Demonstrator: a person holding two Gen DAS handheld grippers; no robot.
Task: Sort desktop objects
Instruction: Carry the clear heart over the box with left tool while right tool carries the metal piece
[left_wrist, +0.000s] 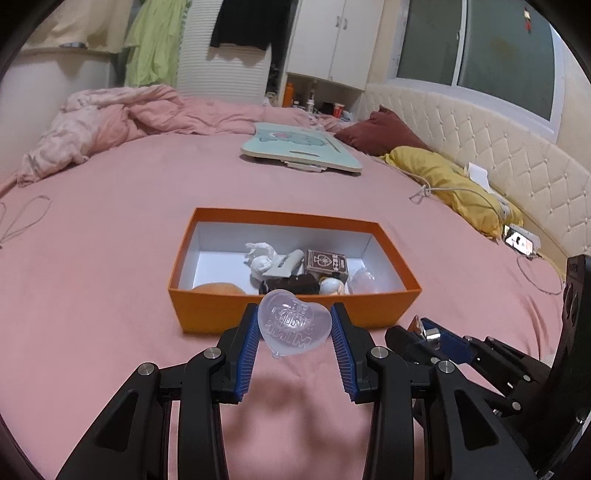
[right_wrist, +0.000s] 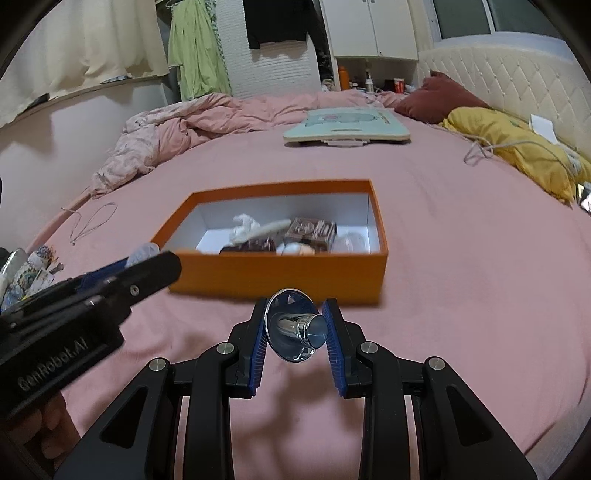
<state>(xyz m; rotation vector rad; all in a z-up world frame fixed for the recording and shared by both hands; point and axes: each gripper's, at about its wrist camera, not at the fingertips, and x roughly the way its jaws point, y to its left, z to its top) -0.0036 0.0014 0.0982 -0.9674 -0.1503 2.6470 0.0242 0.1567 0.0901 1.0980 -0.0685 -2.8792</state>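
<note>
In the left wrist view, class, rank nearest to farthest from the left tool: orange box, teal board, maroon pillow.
From the left tool:
1. Orange box, just ahead.
2. Teal board, mid-bed beyond it.
3. Maroon pillow, farther right, by the headboard.

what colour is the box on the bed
The box is orange outside, white inside; it shows best in the left wrist view.

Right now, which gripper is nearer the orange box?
Left, it seems. The left gripper, holding a clear heart, has its tips at the front wall of the orange box; the right gripper, holding a chrome knob, sits just short of that wall.
</note>
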